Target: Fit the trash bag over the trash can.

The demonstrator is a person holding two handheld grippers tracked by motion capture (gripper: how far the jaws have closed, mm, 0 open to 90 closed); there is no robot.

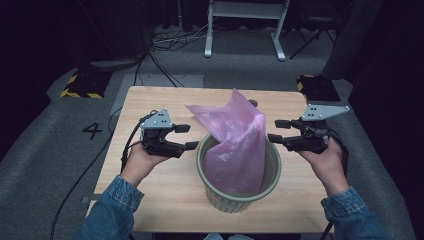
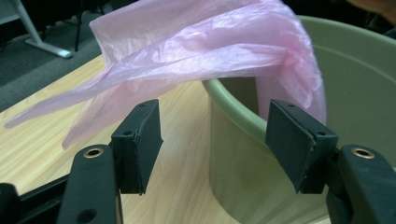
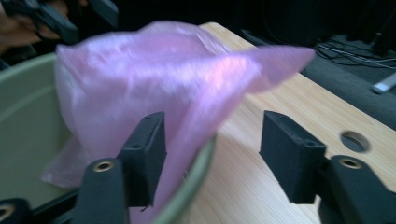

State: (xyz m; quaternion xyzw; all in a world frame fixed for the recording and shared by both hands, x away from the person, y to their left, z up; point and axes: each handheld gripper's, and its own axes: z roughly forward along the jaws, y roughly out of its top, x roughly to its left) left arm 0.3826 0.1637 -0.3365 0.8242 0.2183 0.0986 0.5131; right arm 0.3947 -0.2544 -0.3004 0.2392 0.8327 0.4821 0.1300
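A pale green bin (image 1: 239,200) stands on the wooden table (image 1: 160,200) near its front edge. A thin pink plastic bag (image 1: 235,135) sits in the bin and sticks up above the rim, leaning to the back left. My left gripper (image 1: 187,137) is open just left of the bin, jaws pointing at the rim (image 2: 233,109) and the bag (image 2: 196,51). My right gripper (image 1: 278,130) is open at the bin's right side, nothing between its jaws. In the right gripper view the bag (image 3: 163,84) hangs over the rim (image 3: 196,182).
A round hole (image 3: 355,141) is in the tabletop at the back right. Grey carpet surrounds the table, with cables (image 1: 175,40) and a white desk frame (image 1: 245,30) behind. Yellow-black weighted feet (image 1: 82,85) sit at the back corners.
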